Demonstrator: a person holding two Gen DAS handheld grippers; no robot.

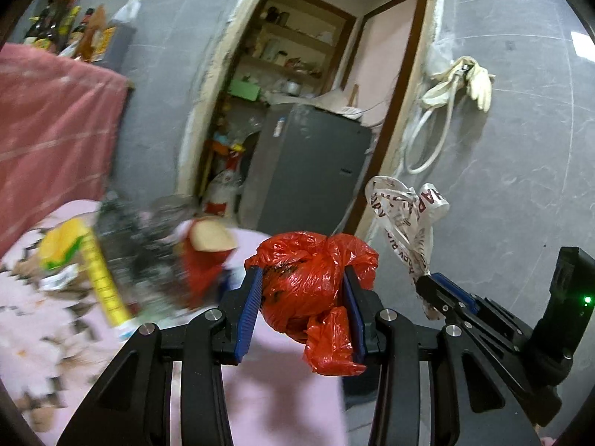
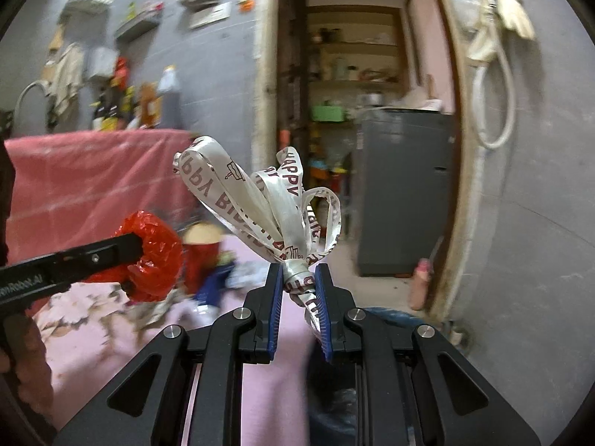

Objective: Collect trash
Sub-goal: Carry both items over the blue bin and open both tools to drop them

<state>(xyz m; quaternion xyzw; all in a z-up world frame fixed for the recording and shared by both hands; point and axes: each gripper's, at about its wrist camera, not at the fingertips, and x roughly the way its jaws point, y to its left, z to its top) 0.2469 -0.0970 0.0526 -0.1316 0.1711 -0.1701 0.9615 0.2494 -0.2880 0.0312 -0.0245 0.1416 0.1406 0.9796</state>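
Observation:
My left gripper [image 1: 302, 278] is shut on a crumpled red plastic bag [image 1: 308, 282] and holds it in the air above a pink cloth surface. It also shows in the right wrist view [image 2: 154, 256] at the left. My right gripper [image 2: 299, 278] is shut on a knotted white "Happy Birthday" ribbon [image 2: 275, 200], held up with its loops fanning out. The ribbon [image 1: 405, 223] shows to the right of the red bag in the left wrist view.
More trash [image 1: 111, 256] lies blurred on the pink patterned cloth [image 1: 282, 401] at lower left: yellow wrappers, dark crumpled plastic, a red-and-tan item. A red-draped table [image 1: 55, 119] with bottles stands left. A doorway with a grey cabinet [image 1: 308, 171] lies ahead.

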